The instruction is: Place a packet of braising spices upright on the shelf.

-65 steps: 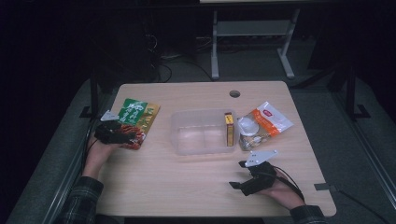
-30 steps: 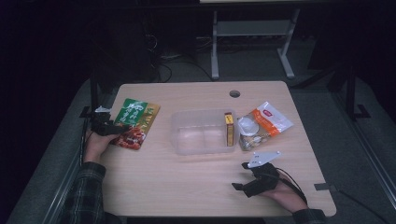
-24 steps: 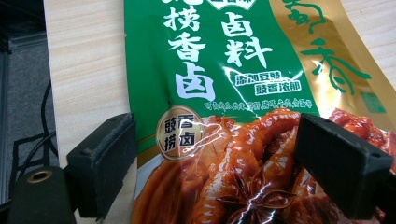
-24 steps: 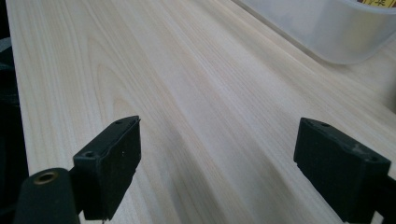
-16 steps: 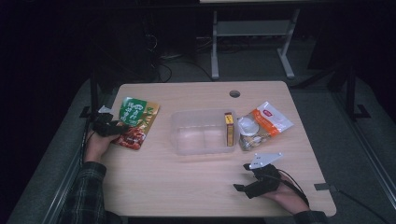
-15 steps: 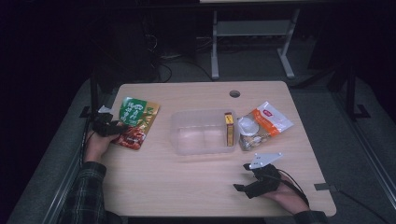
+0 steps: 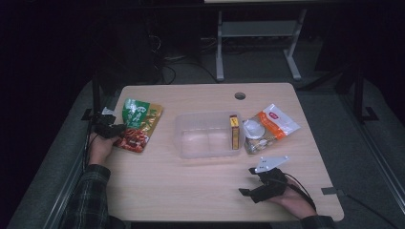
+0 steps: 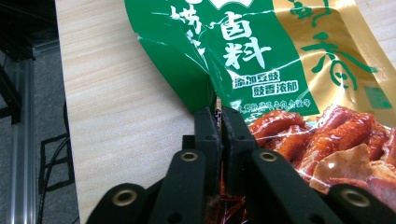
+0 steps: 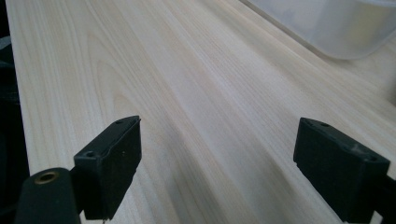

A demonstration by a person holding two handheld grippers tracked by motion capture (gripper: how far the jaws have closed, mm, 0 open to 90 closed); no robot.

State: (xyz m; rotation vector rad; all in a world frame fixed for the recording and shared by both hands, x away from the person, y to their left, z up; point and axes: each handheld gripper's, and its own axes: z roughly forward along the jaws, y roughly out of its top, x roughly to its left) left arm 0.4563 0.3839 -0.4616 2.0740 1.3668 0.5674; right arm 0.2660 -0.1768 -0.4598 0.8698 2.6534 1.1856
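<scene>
A green and gold snack pouch (image 7: 138, 125) printed with glazed meat lies at the table's left side. My left gripper (image 7: 114, 130) reaches it from the left, and its jaws have just been closing. In the left gripper view the gripper (image 8: 218, 114) is shut on the pouch (image 8: 280, 56), pinching its near edge, which crumples upward. My right gripper (image 7: 246, 181) rests on the table near the front right, with its jaws wide apart. Between those jaws the right gripper view shows my right gripper (image 9: 217, 154) over bare wood.
A clear plastic tub (image 7: 181, 143) stands mid-table with a yellow box (image 7: 234, 132) upright inside its right end. A white and orange bag (image 7: 272, 125) lies just right of it. The tub's corner (image 9: 336, 28) is ahead of my right gripper. A cable hole (image 7: 239, 96) is at the back.
The left gripper has drawn back from lying over the pouch to its left edge, and its jaws have closed on that edge. The right hand has stayed put.
</scene>
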